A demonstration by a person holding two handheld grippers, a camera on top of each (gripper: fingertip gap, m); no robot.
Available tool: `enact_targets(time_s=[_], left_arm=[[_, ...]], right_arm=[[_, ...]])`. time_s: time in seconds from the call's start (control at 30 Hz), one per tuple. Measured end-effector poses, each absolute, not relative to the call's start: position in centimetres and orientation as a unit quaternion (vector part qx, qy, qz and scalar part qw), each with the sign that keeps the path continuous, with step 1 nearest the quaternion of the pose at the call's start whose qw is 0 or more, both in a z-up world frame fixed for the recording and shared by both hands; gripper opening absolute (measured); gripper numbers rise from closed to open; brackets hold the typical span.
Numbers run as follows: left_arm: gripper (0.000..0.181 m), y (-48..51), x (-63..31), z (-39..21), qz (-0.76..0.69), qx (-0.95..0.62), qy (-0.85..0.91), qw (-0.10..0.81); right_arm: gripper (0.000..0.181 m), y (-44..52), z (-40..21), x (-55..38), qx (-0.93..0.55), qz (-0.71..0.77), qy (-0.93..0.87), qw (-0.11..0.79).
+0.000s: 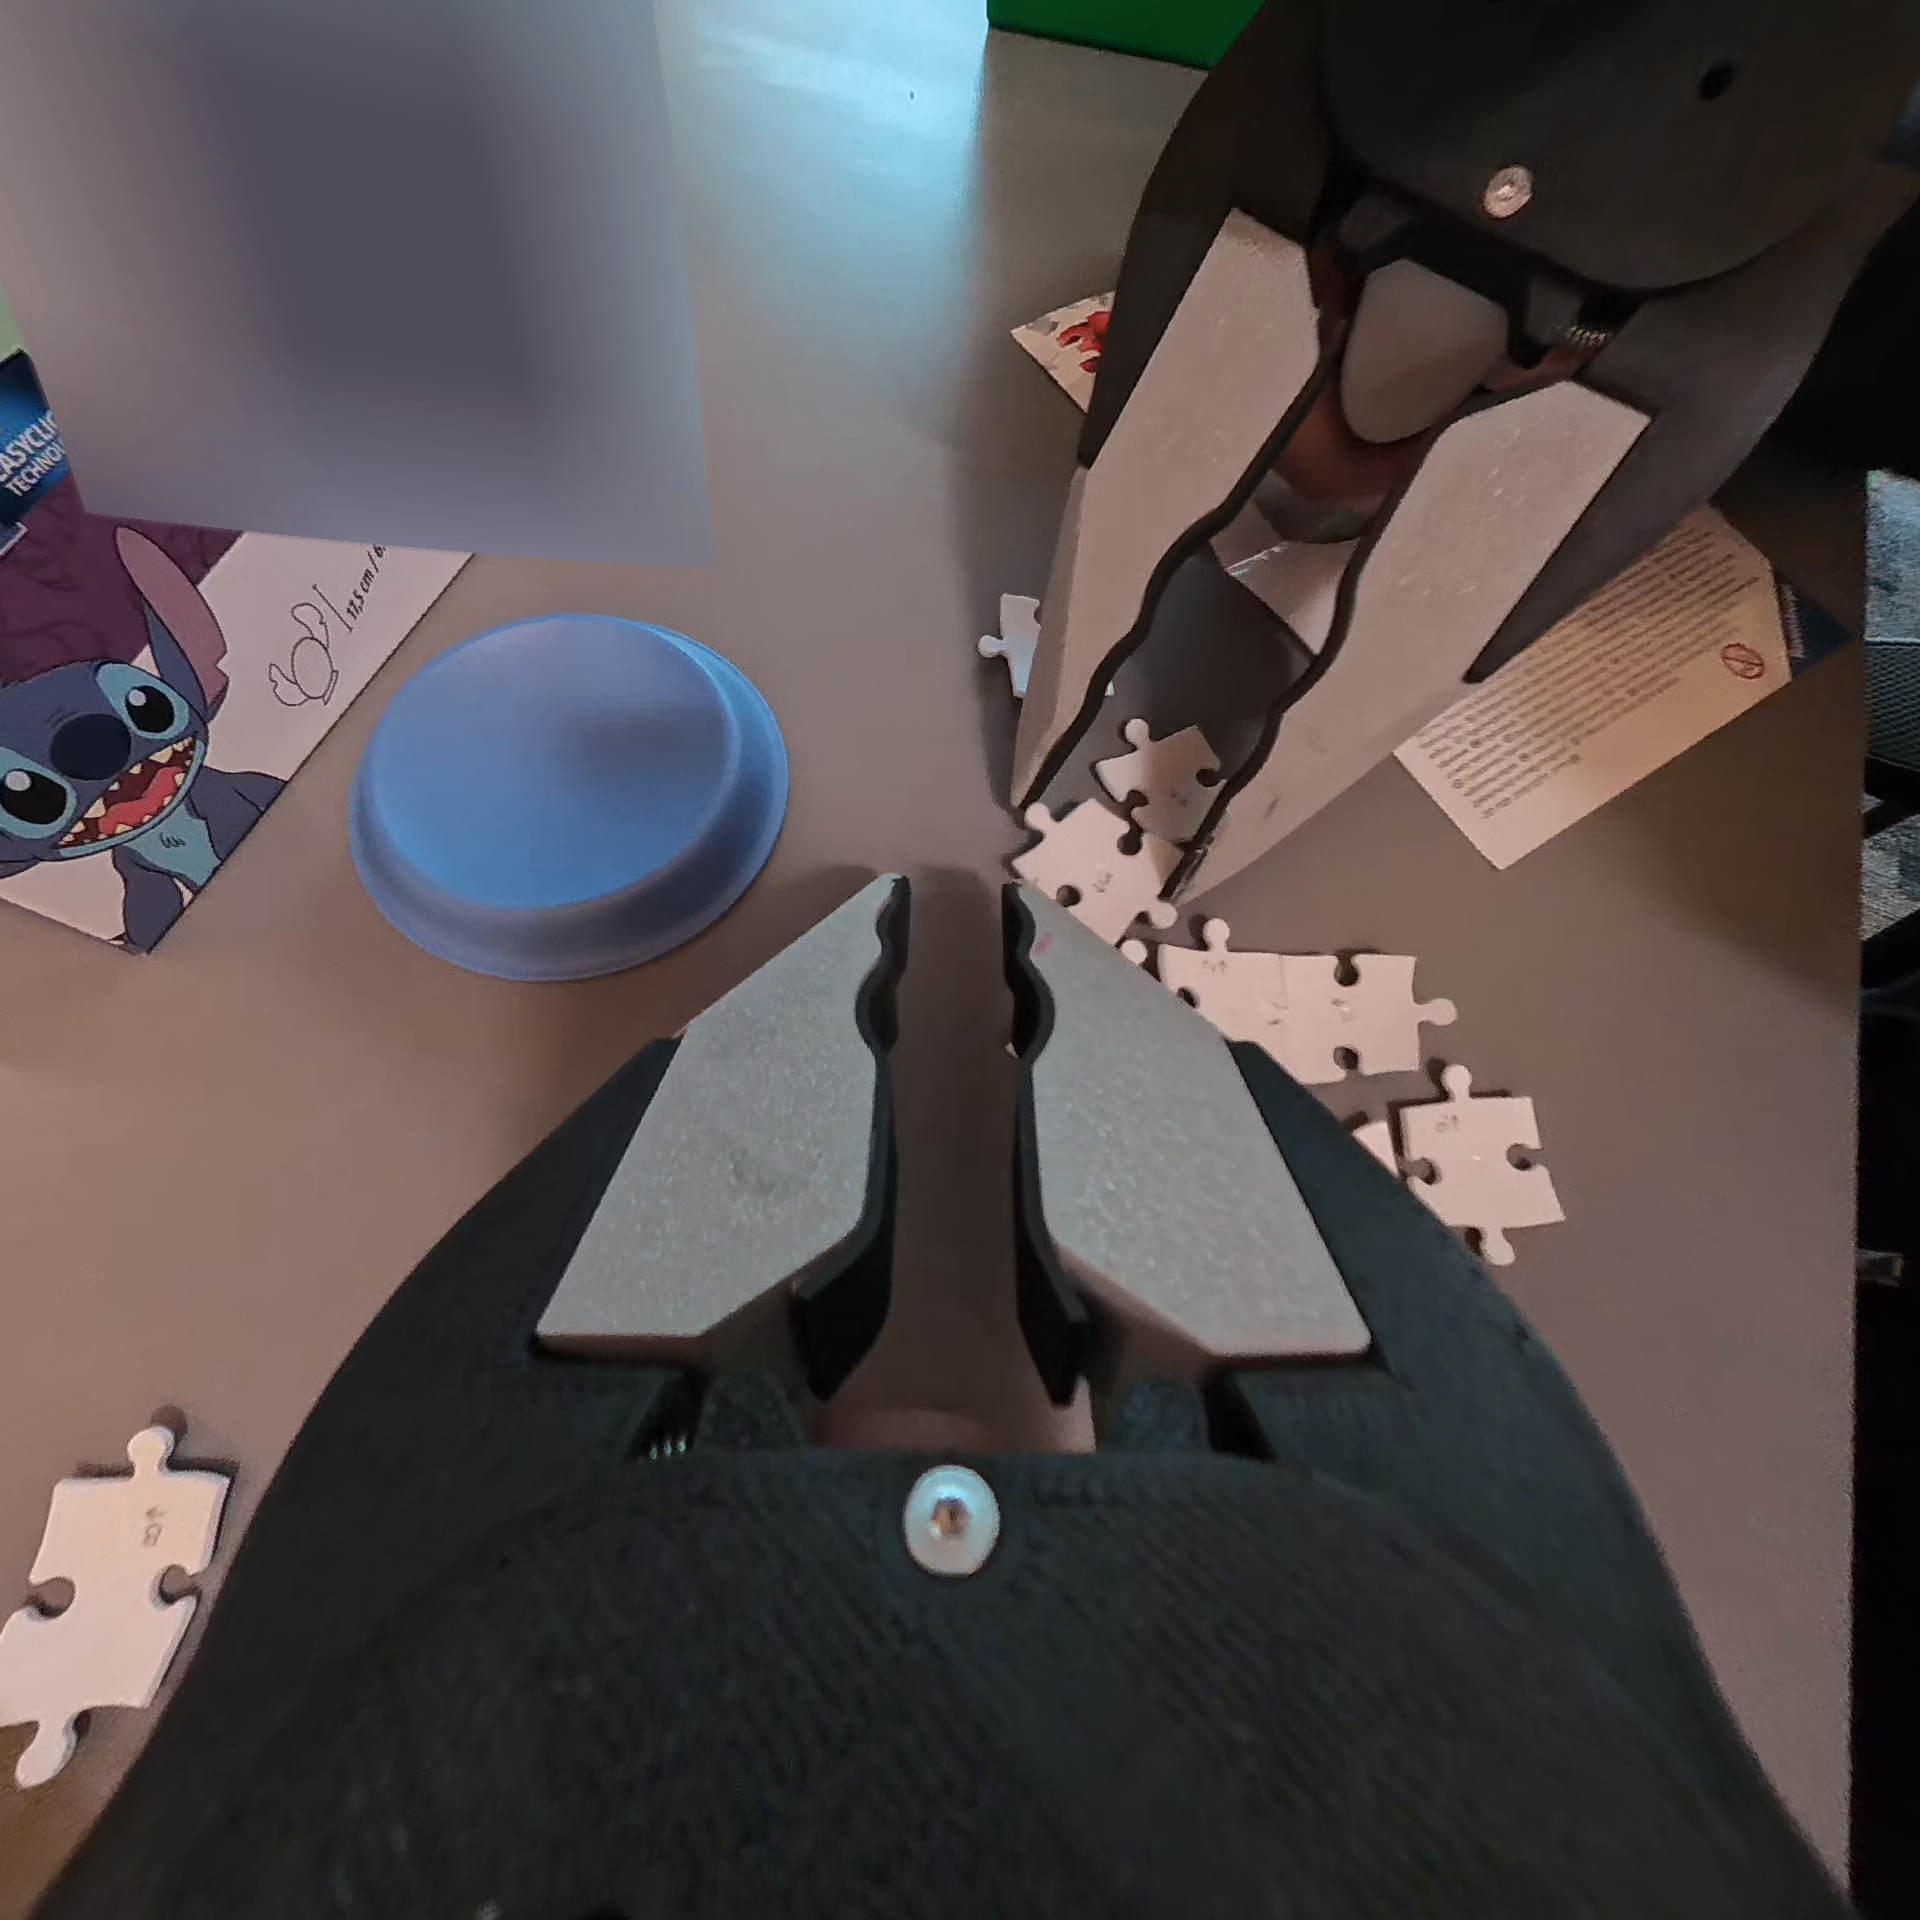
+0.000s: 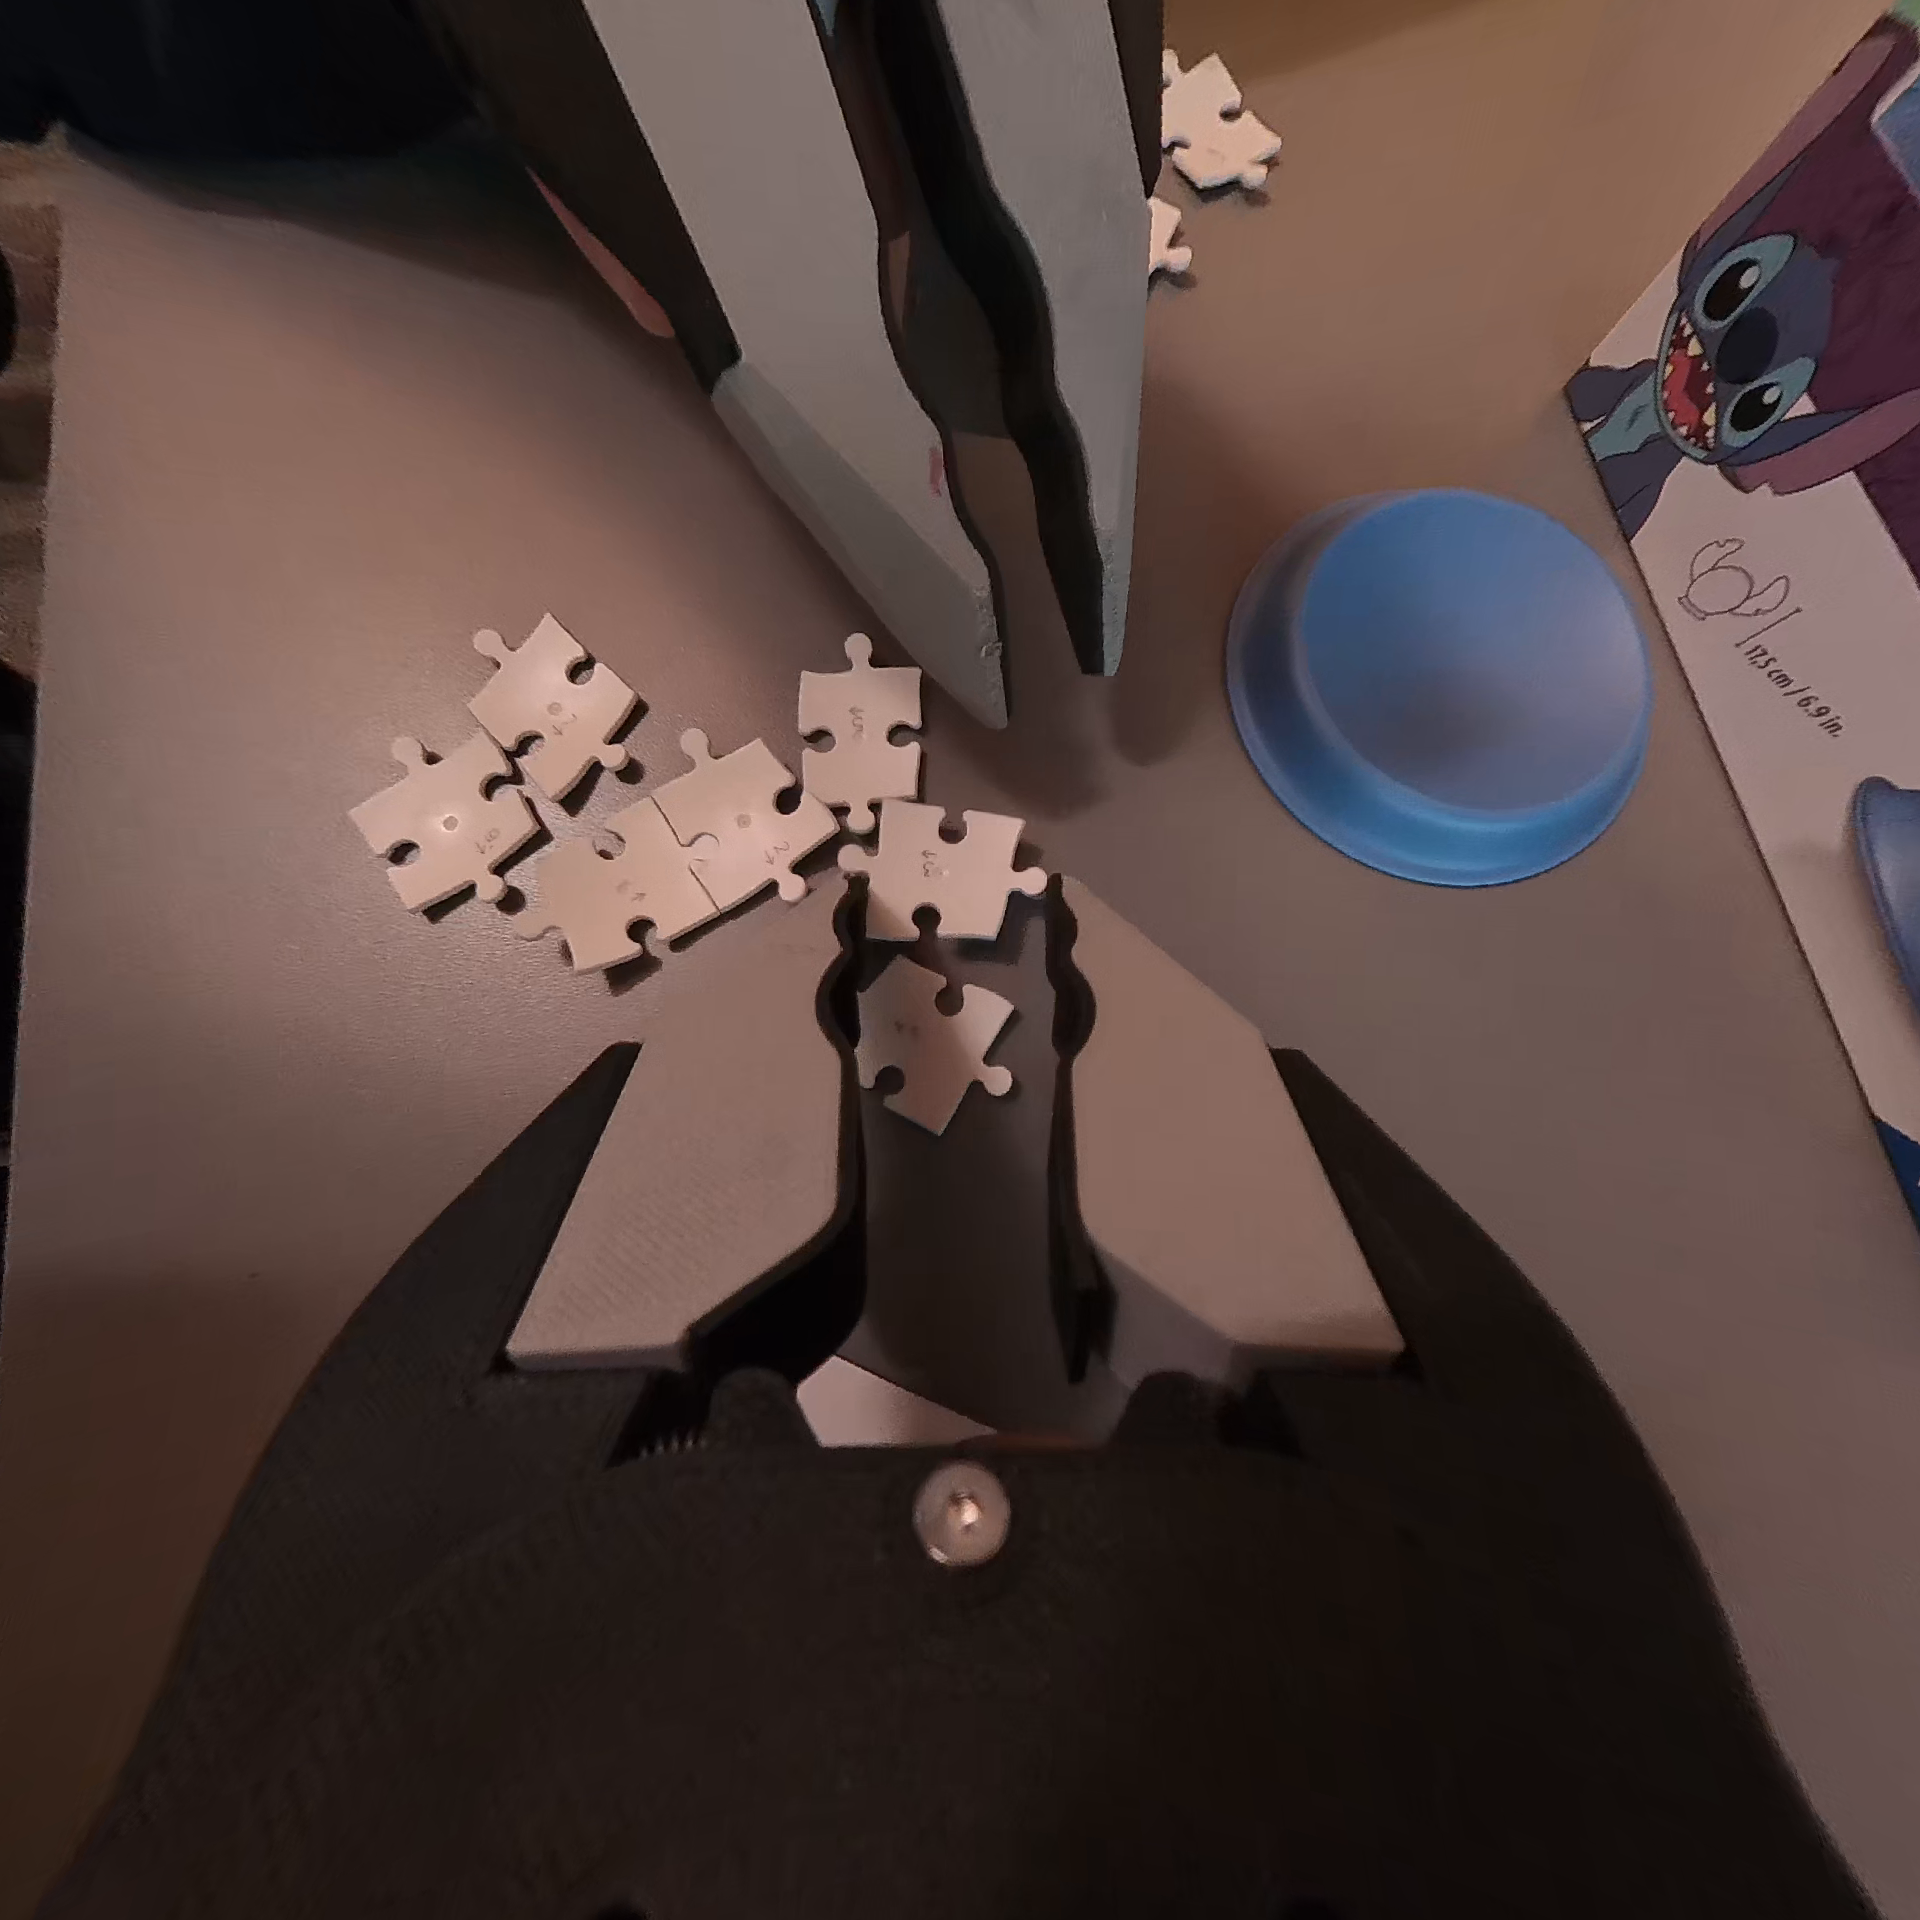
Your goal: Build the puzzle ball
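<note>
On the grey tabletop [image 1: 260, 1143] everything is lying within reach of two hand-held grippers. At the far left of the left wrist view, a printed box [image 1: 125, 727] with a blue cartoon creature is lying flat; the right wrist view is showing it along the right edge [image 2: 1766, 436]. Just beside it, a blue dome [image 1: 566, 795] is sitting rim-down on the tabletop [image 2: 1439, 691]. A leaflet [image 1: 1590, 696] of small print is lying beyond the right gripper.

The left gripper [image 1: 954, 899] is hovering low over bare tabletop between the dome and the pieces, its fingers [image 1: 769, 1122] standing a narrow gap apart and holding nothing. In the right wrist view it is reaching in from the top [image 2: 1044, 675], tips near the cluster.

The right gripper [image 2: 951, 894] is pointing down at the pieces, its fingers [image 2: 717, 1174] spread moderately wide and gripping nothing; one loose piece [image 2: 935, 1039] is lying flat between them, and a second piece [image 2: 945, 868] is lying right at the tips. The left wrist view is showing this gripper [image 1: 1107, 842] coming in from the upper right.

White puzzle pieces [image 2: 582, 821], blank side up, are clustered on the tabletop ahead of the right gripper; two of them [image 2: 686, 852] are joined. Farther off, a stray piece [image 1: 99, 1579] is lying alone at the lower left of the left wrist view, and another [image 1: 1013, 634] is lying behind the right gripper.
</note>
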State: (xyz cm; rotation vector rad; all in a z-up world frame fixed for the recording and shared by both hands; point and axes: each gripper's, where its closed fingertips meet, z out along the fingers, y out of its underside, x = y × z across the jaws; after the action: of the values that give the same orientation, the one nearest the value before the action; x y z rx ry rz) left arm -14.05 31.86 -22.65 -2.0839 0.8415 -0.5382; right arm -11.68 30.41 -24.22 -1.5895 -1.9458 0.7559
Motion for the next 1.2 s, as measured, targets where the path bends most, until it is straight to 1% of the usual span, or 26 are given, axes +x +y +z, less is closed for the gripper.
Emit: enact_targets(time_s=[0.13,0.5,0.67,0.77,0.83,1.03,1.2], left_arm=[[0.016,31.6,-13.6,-22.5,-0.236,-0.823,0.33,0.398],[0.02,30.5,-12.5,-20.4,-0.432,-0.803,0.234,0.337],[0.019,30.1,-11.8,-20.0,-0.462,-0.793,0.23,0.325],[0.004,30.2,-11.7,-20.0,-0.455,-0.791,0.233,0.335],[0.0,30.3,-11.8,-20.0,-0.451,-0.791,0.236,0.34],[0.0,30.7,-12.2,-19.1,-0.463,-0.781,0.221,0.356],[0.0,30.9,-12.5,-18.8,-0.466,-0.778,0.214,0.362]], right_arm=[[0.031,30.6,-23.1,-11.7,-0.579,0.282,-0.713,0.276],[0.031,30.5,-20.6,-12.0,-0.536,0.281,-0.715,0.35],[0.031,30.0,-20.3,-12.2,-0.519,0.277,-0.722,0.366],[0.032,29.7,-20.6,-12.3,-0.518,0.284,-0.723,0.357],[0.029,29.7,-20.5,-12.2,-0.52,0.293,-0.721,0.351],[0.032,30.1,-20.1,-11.8,-0.543,0.342,-0.697,0.319],[0.031,30.0,-19.6,-11.8,-0.571,0.415,-0.657,0.266]])
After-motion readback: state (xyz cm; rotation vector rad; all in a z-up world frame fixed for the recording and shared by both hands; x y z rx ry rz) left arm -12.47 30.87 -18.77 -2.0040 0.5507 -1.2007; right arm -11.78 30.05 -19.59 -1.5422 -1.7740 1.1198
